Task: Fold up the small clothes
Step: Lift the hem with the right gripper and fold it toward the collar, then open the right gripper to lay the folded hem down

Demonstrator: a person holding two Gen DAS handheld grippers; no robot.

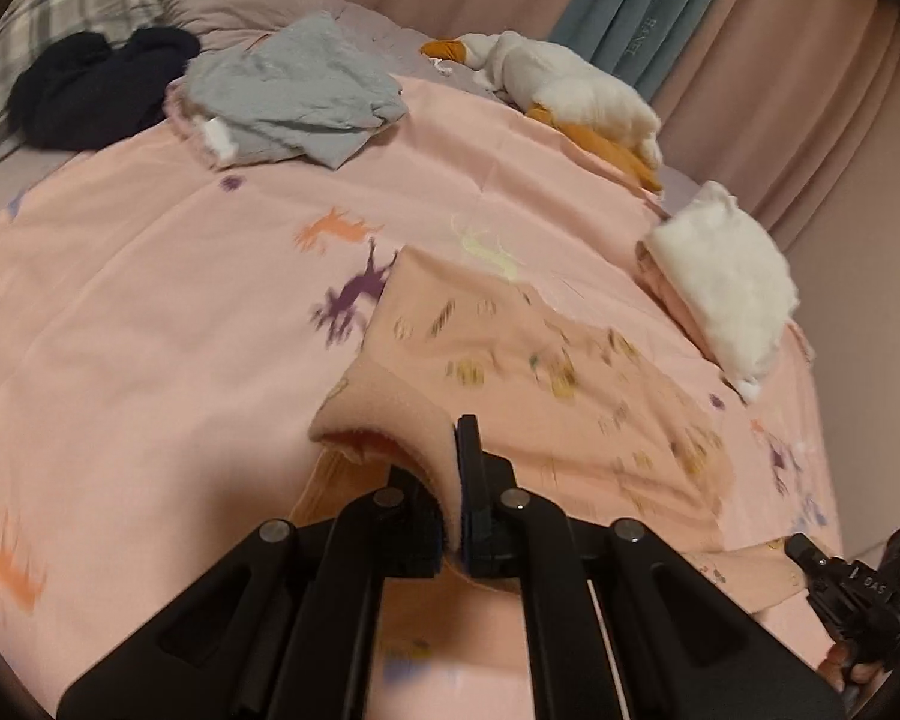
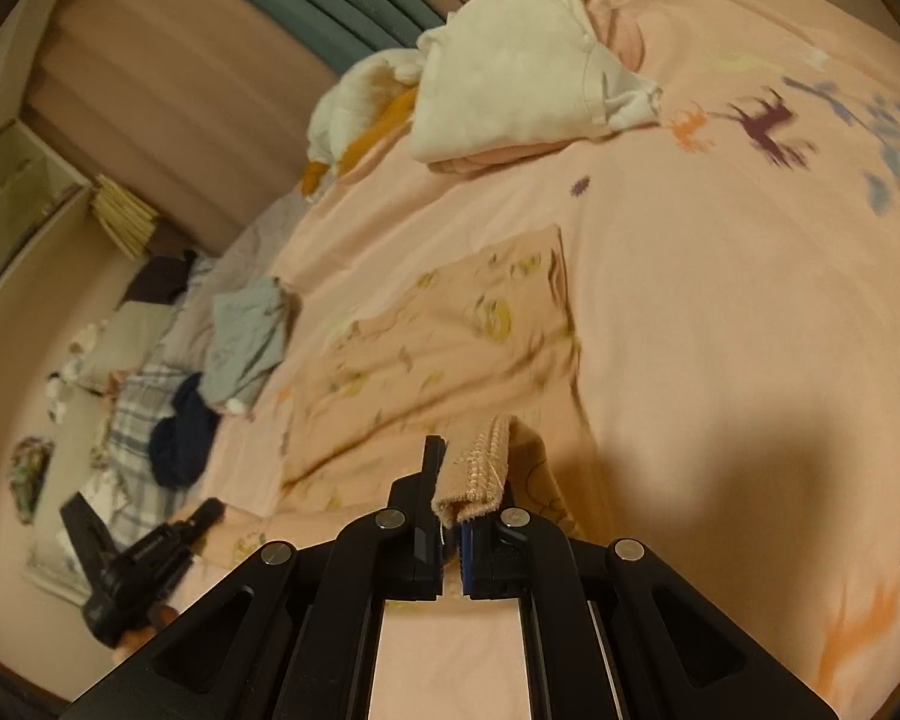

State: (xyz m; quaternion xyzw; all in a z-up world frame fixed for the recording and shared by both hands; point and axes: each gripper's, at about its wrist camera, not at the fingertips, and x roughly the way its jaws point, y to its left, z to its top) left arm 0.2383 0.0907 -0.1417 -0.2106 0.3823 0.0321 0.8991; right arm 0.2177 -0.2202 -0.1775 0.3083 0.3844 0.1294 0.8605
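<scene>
Pink printed garment lies spread on a pink bedsheet, its near edge lifted at both corners. Left gripper is clamped on one corner, right gripper on the hemmed corner. Beyond the garment, a dark garment and a grey garment lie to its left, a stuffed duck behind it, a folded white pile to its right.

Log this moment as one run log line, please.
stage: mid-fold | left hand-held gripper: shut on pink printed garment | right hand-held gripper: shut on its ribbed hem | folded white garment: aside
</scene>
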